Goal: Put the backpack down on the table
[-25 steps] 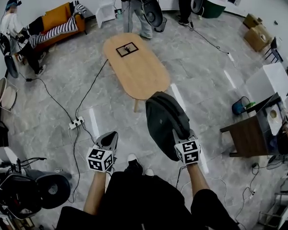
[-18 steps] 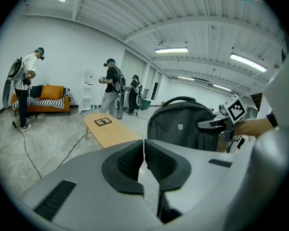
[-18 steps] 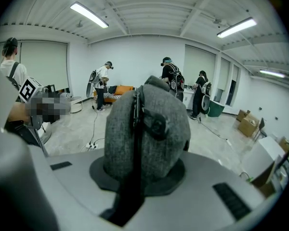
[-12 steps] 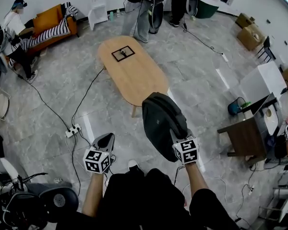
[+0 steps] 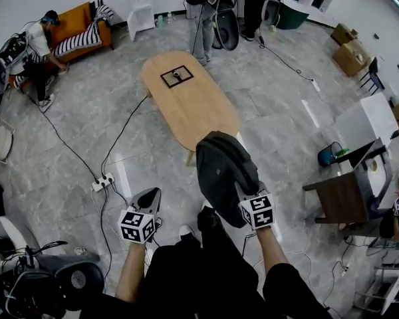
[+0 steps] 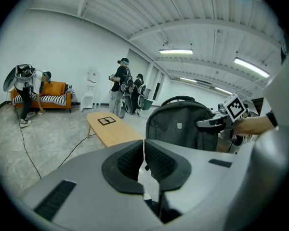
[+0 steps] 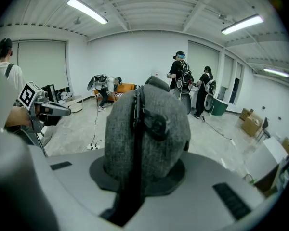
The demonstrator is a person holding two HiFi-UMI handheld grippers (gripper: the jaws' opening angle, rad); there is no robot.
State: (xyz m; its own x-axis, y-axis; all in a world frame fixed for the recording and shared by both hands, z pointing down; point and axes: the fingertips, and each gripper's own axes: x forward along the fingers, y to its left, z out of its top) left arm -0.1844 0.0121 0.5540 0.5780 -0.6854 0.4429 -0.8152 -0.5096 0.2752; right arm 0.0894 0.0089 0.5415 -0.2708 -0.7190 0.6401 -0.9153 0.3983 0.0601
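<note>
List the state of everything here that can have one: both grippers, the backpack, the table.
left gripper: jaws together, nothing between them.
right gripper: shut on the backpack.
backpack: held up in the air, upright, not yet on the table.
table: standing, top bare except for a square marker near its far end.

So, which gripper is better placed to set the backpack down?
Right. The right gripper is clamped on the backpack, which hangs by the near end of the table; the left gripper is shut and empty.
</note>
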